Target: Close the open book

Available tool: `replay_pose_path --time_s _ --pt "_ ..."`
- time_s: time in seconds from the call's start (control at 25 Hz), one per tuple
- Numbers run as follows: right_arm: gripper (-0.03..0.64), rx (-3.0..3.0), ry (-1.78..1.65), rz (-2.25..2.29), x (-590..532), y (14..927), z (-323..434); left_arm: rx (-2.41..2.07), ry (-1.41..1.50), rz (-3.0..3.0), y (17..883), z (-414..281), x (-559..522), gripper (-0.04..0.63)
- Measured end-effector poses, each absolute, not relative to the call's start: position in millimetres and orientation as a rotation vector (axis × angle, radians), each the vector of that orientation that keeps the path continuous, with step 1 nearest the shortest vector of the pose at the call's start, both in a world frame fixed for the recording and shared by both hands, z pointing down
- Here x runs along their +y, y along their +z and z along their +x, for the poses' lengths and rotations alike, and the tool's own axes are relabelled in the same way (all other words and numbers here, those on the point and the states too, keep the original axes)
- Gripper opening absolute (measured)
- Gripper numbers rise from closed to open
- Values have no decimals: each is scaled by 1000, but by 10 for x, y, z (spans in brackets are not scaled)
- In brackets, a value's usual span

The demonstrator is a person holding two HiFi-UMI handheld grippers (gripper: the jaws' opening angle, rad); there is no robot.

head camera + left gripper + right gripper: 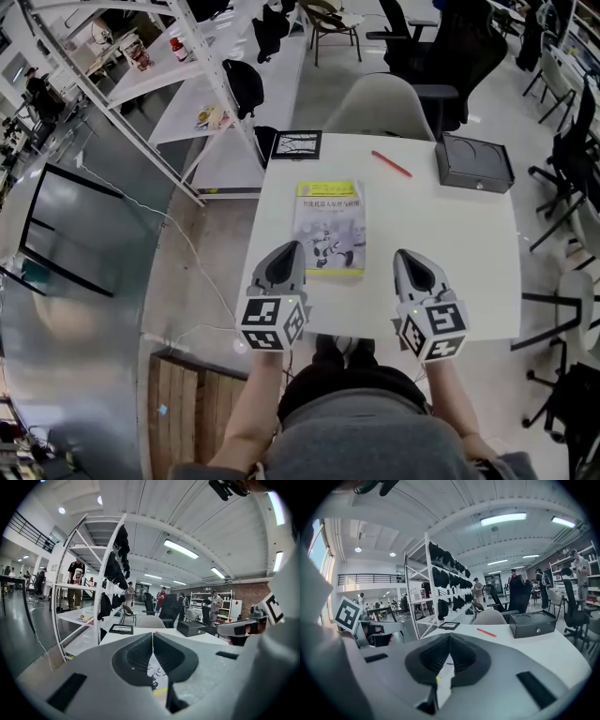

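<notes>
The book (329, 228) lies closed and flat in the middle of the white table (469, 253), front cover up, with a yellow-green band and a robot picture. My left gripper (292, 247) hovers just left of the book's near corner, jaws shut with nothing between them. My right gripper (406, 254) hangs to the right of the book, apart from it, also shut and empty. In the left gripper view the shut jaws meet in a thin line, and part of the book cover (158, 677) shows beneath my left gripper (153, 641). The right gripper (449, 641) looks the same in its own view.
A black box (473, 163) sits at the table's far right corner, a red pen (391, 164) beside it, and a black-framed picture (296, 145) at the far left corner. A pale chair (380, 105) stands behind the table. A white shelf rack (141, 84) stands to the left.
</notes>
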State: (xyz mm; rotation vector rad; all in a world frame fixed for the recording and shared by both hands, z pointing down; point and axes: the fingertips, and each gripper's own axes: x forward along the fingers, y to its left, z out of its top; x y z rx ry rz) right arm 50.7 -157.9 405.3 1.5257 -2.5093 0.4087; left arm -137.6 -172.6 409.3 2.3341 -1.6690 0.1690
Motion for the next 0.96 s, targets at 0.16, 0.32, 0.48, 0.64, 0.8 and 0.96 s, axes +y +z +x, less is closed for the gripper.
replay_pose_path --time_s 0.16,0.32,0.48,0.64,0.8,0.96 --pt "3 -2512 383 1520 -1577 4042 494 -1667 160 2328 4091 -1388 -1721 9" --pt "3 -2507 376 1513 -1588 4050 479 -1666 166 2336 4077 -1381 -1736 9" --pt "3 -2502 373 1513 -1599 4063 480 -1659 167 2336 4093 -1388 -1748 9" --pt "3 -2503 372 1516 -1604 4067 496 -1659 167 2330 4114 -1396 -1747 9" --pt "3 -2503 369 1516 -1625 4068 494 -1658 168 2327 4128 -1400 -1765 9" --pt "3 -2507 367 1515 -1660 4069 473 -1657 175 2331 4142 -1408 -1805 9"
